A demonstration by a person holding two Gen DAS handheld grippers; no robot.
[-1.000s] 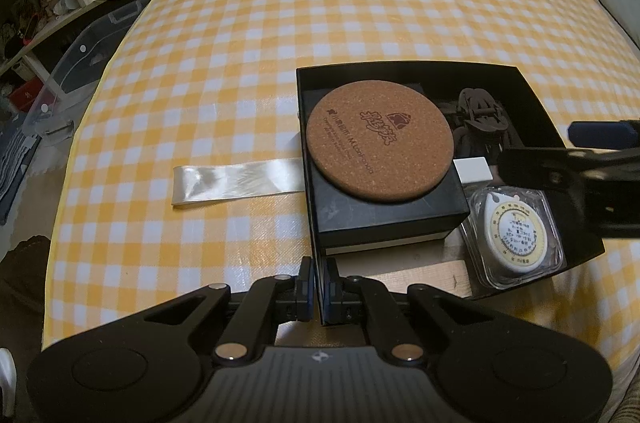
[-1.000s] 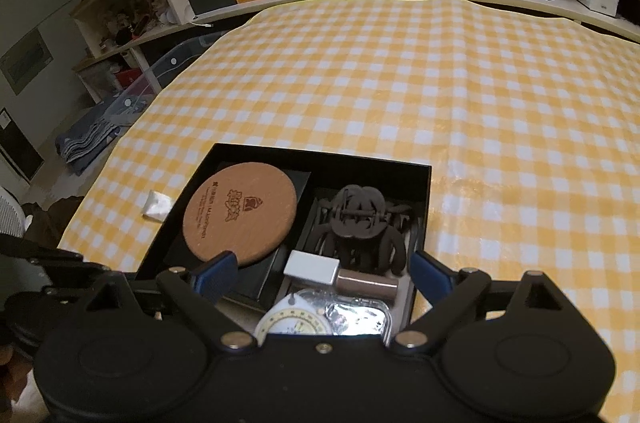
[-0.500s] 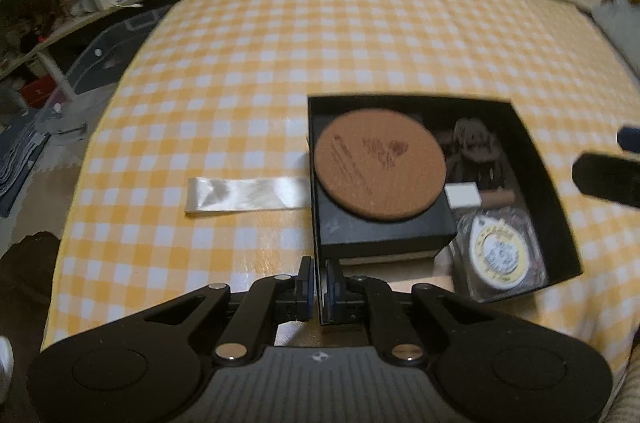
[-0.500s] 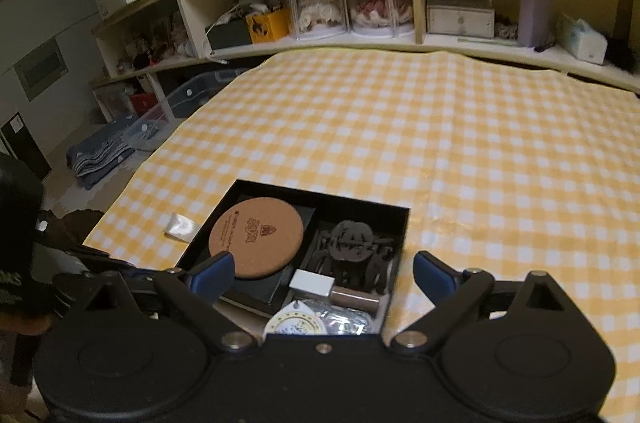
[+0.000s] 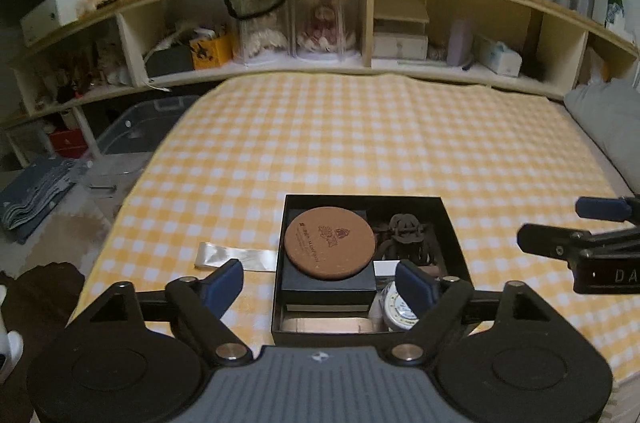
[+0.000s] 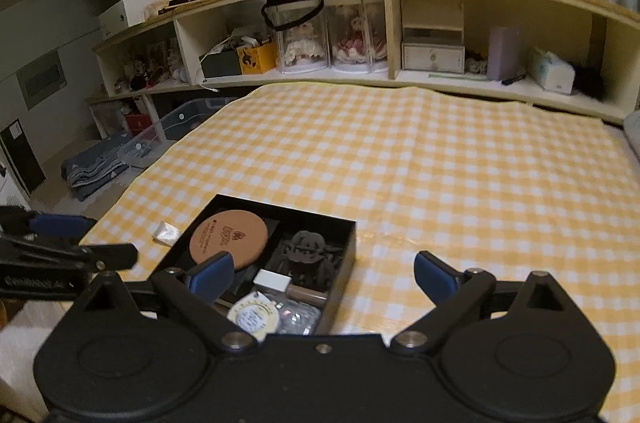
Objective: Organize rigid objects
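A black open box sits on the yellow checked cloth. Inside it a round cork coaster lies on a small black box. Beside it are a dark hair claw, a white block and a round tape measure in clear wrap. My left gripper is open and empty, raised above the box's near edge. My right gripper is open and empty, above the box's right side.
A clear plastic strip lies on the cloth left of the box. A wooden shelf with doll cases and small boxes runs along the back. A clear bin and folded cloth are on the floor at left.
My left gripper let go of the box's front wall, opened and lifted back. Both grippers have risen and tilted up, so the shelf and curtain show.
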